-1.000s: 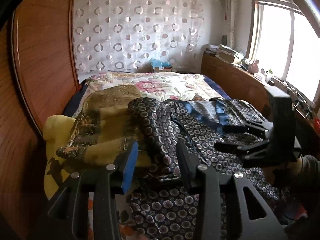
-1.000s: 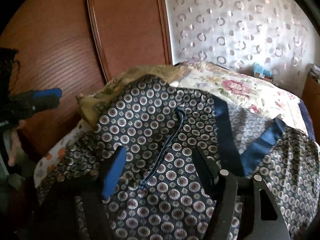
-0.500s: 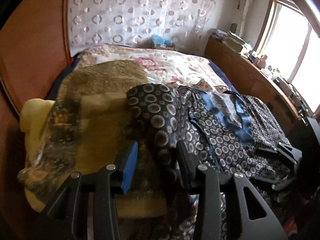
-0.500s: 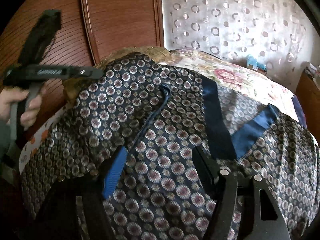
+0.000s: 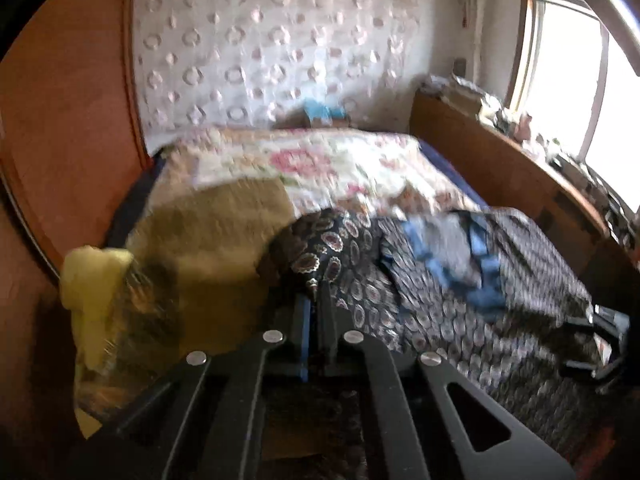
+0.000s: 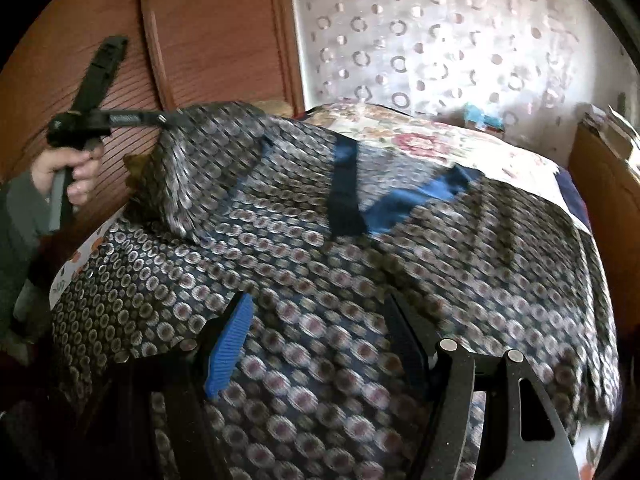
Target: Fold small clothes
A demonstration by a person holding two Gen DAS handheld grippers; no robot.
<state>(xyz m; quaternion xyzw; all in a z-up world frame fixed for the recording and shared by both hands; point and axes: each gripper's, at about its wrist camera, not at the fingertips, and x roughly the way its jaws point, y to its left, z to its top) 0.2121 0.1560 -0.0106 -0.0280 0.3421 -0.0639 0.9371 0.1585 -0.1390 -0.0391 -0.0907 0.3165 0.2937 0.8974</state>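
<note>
Right wrist view shows our left gripper (image 6: 170, 120) clenched on a corner of the patterned garment (image 6: 320, 264), lifted into a peak near the wooden headboard (image 6: 208, 28), while the rest lies spread on the bed. We should carry that corner across in one level sweep. Our right gripper (image 6: 320, 344) hovers released above the cloth, angled downward, farther from the headboard.

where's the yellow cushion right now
In the left wrist view the yellow cushion sits at the left edge of the bed, against the wooden panel, partly under the olive patterned cloth.
</note>
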